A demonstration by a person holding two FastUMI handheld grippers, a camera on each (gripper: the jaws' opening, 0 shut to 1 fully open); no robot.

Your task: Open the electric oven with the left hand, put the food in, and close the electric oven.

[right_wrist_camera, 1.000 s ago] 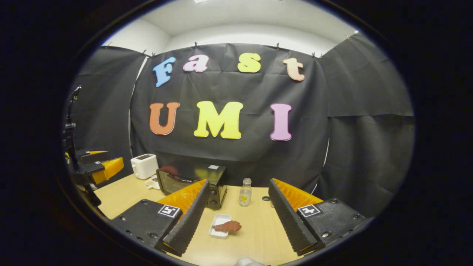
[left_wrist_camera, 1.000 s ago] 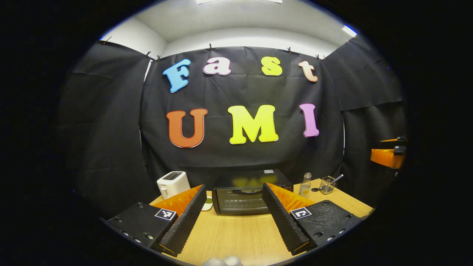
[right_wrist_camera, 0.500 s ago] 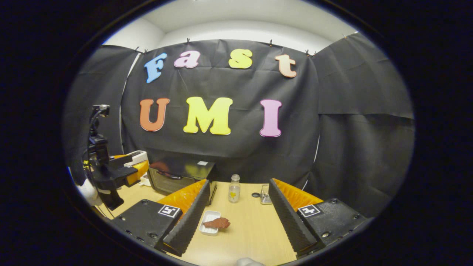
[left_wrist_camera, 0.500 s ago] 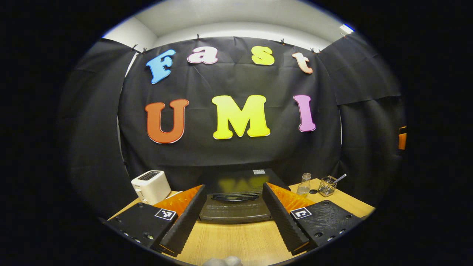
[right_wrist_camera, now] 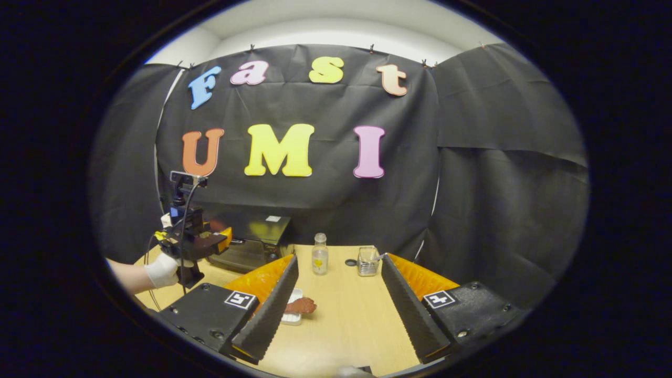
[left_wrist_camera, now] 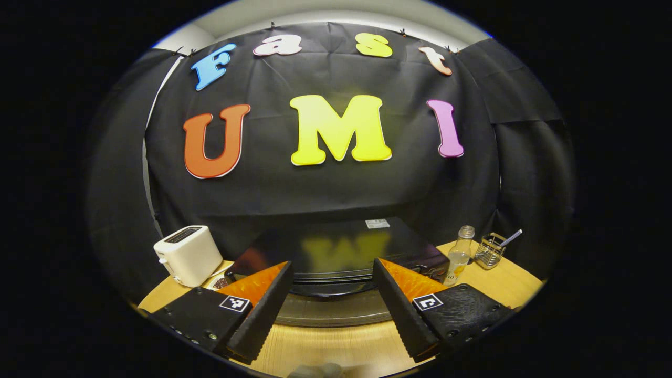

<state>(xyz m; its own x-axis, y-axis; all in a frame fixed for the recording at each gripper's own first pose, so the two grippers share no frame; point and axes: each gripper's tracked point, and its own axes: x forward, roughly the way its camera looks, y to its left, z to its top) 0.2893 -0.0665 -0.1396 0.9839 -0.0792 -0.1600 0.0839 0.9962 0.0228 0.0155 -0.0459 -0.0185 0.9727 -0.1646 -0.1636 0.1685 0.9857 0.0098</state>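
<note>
Right now the left gripper (left_wrist_camera: 332,307) is hovering with its jaws spread wide and nothing between them, and dead ahead of it the electric oven (left_wrist_camera: 336,257) is sitting squarely in the gap between the two fingers, door closed. Its handle (left_wrist_camera: 333,289), a dark bar running crosswise to the fingers along the top of the door, is lying just beyond the fingertips, apparently not yet touched. From the right gripper view, that same left gripper (right_wrist_camera: 223,239) is poised at the oven's front, held by a gloved hand (right_wrist_camera: 163,269), so it looks the nearer of the two to the door by a good margin. The right gripper (right_wrist_camera: 338,307) is waiting open and empty too, well back over the wooden table (right_wrist_camera: 341,325), and the food (right_wrist_camera: 299,305), a reddish-brown piece resting on a small white tray (right_wrist_camera: 291,317), is lying just beside its left finger, low and close in. Further back, a small glass bottle (right_wrist_camera: 319,261) and a wire basket (right_wrist_camera: 367,261) are standing side by side, and a white toaster (left_wrist_camera: 188,255) is sitting off to the oven's left. My read: the handle's long axis is lying across the open jaws, so the grip needs the fingers coming down over and under that bar.
</note>
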